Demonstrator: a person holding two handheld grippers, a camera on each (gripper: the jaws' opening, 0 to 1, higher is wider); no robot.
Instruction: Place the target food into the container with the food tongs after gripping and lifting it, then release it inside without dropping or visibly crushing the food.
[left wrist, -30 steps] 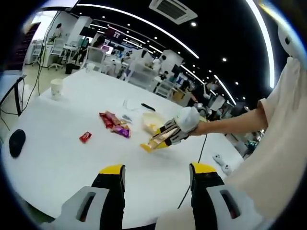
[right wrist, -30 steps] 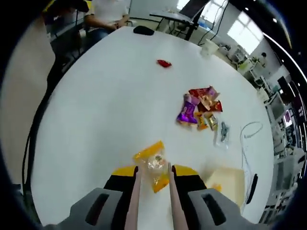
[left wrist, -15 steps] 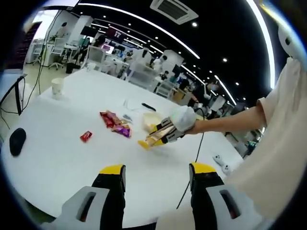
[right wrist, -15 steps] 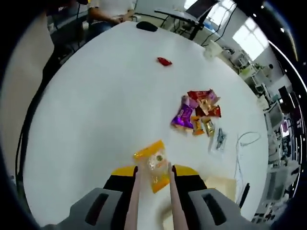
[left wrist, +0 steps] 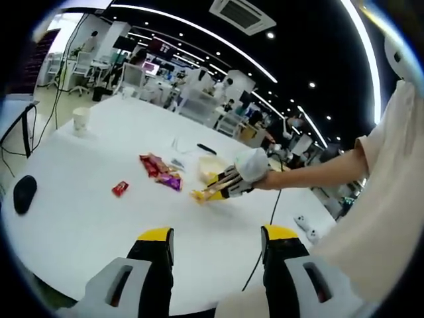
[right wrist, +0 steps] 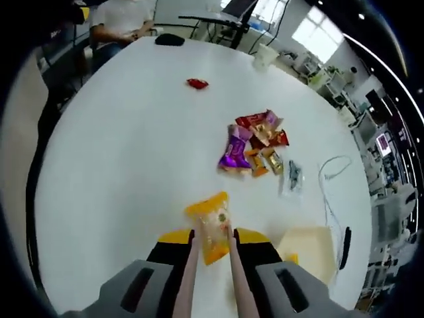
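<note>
A yellow snack packet (right wrist: 211, 224) sits pinched between the two slim arms of a pair of food tongs (right wrist: 187, 278), which run forward between the jaws of the right gripper (right wrist: 211, 240); those jaws are clamped on the tongs, and the packet juts out just past their yellow tips, held clear above the white surface (right wrist: 119, 152). Just to the right of the gripper in the right gripper view lies a pale square container (right wrist: 311, 248), open-topped, with something yellow showing at its near corner. Beyond the packet, a loose heap of wrapped snacks (right wrist: 255, 142) in red, purple and orange rests on the surface, with a single red wrapper (right wrist: 197, 83) lying well apart from it and a clear packet (right wrist: 292, 179) beside a coil of white cable (right wrist: 331, 169). A paper cup (right wrist: 265, 54) and a dark mouse (right wrist: 170, 40) stand near the far edge.

From the left gripper view, the right gripper (left wrist: 233, 182) reaches in at the end of a person's bare forearm (left wrist: 311, 173), the yellow packet (left wrist: 201, 194) at its tip, near the container (left wrist: 211, 165) and the snack heap (left wrist: 159, 171). The left gripper (left wrist: 215, 242) hovers over the near edge of the surface (left wrist: 79, 218), its jaws apart and holding nothing. The lone red wrapper (left wrist: 120, 189), the mouse (left wrist: 24, 194) and the cup (left wrist: 81, 121) lie to the left.
</note>
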